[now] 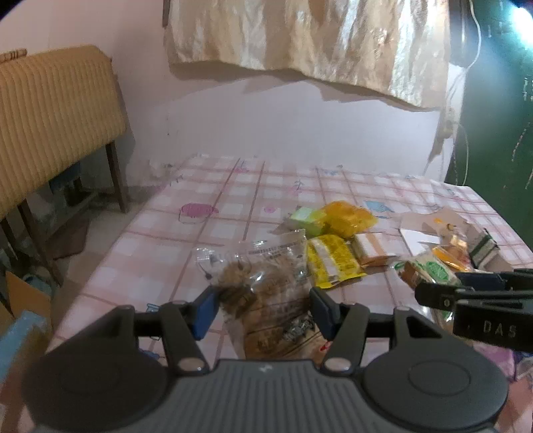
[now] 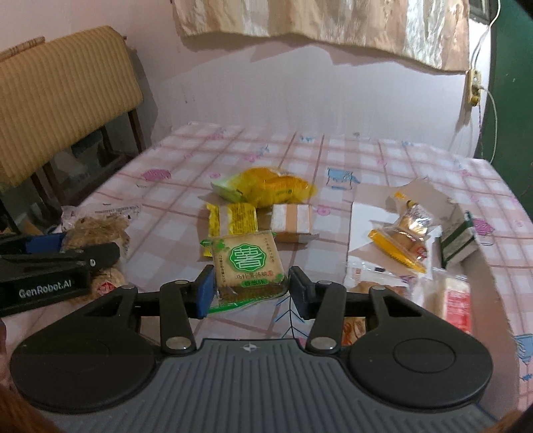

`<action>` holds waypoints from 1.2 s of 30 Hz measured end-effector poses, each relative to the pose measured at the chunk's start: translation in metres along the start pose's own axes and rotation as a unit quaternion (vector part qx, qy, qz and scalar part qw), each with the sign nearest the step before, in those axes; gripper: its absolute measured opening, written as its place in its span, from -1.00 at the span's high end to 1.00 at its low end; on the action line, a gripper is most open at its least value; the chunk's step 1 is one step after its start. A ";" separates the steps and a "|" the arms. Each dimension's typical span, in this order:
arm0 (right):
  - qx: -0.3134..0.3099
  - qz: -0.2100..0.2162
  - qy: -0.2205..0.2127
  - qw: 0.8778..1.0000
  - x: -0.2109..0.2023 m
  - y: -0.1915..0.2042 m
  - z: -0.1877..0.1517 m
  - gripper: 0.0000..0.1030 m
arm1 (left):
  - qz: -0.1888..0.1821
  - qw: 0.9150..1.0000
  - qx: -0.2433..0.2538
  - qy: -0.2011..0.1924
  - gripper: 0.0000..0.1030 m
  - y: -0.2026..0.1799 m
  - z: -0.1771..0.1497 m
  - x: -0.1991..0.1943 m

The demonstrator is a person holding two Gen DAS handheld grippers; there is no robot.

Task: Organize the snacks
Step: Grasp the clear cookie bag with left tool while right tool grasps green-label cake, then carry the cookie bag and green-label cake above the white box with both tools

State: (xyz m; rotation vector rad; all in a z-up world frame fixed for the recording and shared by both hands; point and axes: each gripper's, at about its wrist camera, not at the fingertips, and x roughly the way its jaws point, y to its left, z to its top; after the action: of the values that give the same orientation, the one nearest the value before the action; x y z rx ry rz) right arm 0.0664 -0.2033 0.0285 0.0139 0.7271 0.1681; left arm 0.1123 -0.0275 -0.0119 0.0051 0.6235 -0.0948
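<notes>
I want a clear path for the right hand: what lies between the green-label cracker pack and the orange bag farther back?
In the right wrist view, a yellow packet lies between the cracker pack and the orange bag.

- The tablecloth (image 2: 366, 156) is pale pink with a white-and-rose check and small blue and magenta cartoon prints.
- Just beyond the square cracker packet (image 2: 248, 266), tan with a green scalloped badge and white character, lies a yellow wrapper (image 2: 233, 218) with a white band.
- Right of the yellow wrapper sits a brown-and-white striped packet (image 2: 291, 219).
- Behind the yellow wrapper: an orange-yellow bag (image 2: 276, 188) and a light green pack (image 2: 226, 188).
- The clear bag (image 1: 266, 279) shows brown clusters.
- The gripper pads (image 2: 205, 293) are blue on black arms.
- The curtain (image 2: 333, 20) is shiny beige-gold.
</notes>
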 end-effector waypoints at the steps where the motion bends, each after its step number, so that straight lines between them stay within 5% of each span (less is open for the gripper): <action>1: 0.002 0.000 -0.005 1.000 -0.007 0.000 -0.001 -0.14 | -0.002 1.000 0.001 -0.002 -0.14 -0.002 0.000 -0.005; 15: 0.020 -0.020 -0.042 0.999 -0.082 -0.014 -0.019 -0.14 | -0.022 0.999 0.018 -0.026 -0.14 -0.028 -0.006 -0.060; 36: 0.048 -0.059 -0.065 0.995 -0.121 -0.036 -0.036 -0.14 | -0.053 0.997 0.043 -0.038 -0.14 -0.060 -0.010 -0.083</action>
State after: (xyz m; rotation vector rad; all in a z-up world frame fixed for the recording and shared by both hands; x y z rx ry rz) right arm -0.0407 -0.2594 0.0793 0.0733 0.6030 0.0197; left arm 0.0339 -0.0792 0.0301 0.0518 0.5435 -0.2239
